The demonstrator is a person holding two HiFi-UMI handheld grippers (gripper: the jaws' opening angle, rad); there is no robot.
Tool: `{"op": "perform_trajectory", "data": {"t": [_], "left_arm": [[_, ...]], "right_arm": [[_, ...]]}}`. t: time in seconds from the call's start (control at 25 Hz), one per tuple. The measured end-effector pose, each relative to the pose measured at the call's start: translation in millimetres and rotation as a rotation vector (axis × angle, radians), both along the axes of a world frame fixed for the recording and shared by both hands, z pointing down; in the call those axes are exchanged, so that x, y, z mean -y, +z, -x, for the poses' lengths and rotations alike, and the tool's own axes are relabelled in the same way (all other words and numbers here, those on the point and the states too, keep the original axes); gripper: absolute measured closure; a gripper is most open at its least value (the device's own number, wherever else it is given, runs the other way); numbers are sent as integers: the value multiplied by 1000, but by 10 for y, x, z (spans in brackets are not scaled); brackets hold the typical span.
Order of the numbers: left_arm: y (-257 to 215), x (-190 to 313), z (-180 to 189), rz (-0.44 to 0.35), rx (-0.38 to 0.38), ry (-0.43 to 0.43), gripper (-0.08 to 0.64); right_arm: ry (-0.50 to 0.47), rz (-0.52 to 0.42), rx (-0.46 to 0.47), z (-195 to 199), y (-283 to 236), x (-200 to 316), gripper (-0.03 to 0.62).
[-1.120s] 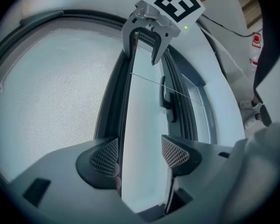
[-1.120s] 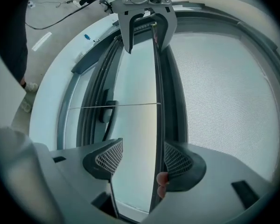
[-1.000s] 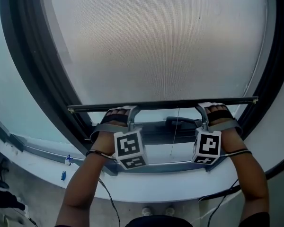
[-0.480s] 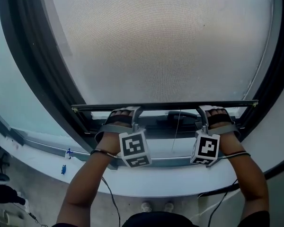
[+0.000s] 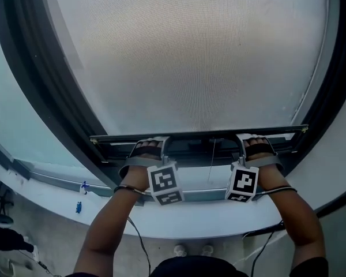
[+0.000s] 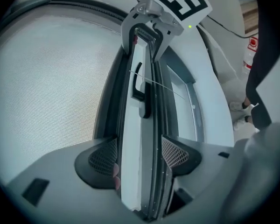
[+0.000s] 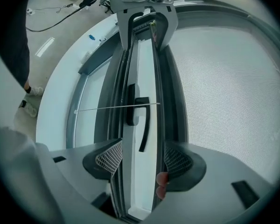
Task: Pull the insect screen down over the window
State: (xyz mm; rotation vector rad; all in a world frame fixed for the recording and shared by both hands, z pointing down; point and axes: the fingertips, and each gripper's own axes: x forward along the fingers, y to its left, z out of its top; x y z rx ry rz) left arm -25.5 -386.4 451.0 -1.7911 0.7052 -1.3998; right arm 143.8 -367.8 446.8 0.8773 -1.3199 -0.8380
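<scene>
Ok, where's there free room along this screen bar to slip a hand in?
Crowded between the left tongs and right tongs: window handle and pull cord sit there. Free: the ends of the bottom bar outside them, and the white sill below the cord.

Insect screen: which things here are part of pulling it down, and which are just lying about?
Job: insect screen, bottom bar, left gripper, right gripper.
Lying about: small blue objects, trailing cable.
</scene>
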Motion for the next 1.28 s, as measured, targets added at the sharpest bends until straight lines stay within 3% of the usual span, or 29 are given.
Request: {"op": "perform_trajectory", "data": {"t": [0.2, 0.48, 0.8, 0.92, 1.12, 1.28], "left_arm": [[235, -3, 26, 9, 0, -26, 275], [261, 2, 26, 2, 4, -43, 275], [261, -25, 51, -3, 43, -81, 275], [273, -69, 26, 25, 9, -84, 275], [441, -124, 33, 69, 43, -85, 275], [760, -129, -5, 76, 27, -75, 275]], "right_arm": [[24, 36, -6, 14, 200, -29, 336], [16, -35, 55, 77, 170, 25, 336], [16, -19, 47, 71, 171, 5, 336], [38, 25, 29, 37, 220, -43, 336], [38, 63, 51, 66, 387, -35, 336], [42, 92, 49, 48, 696, -77, 336]]}}
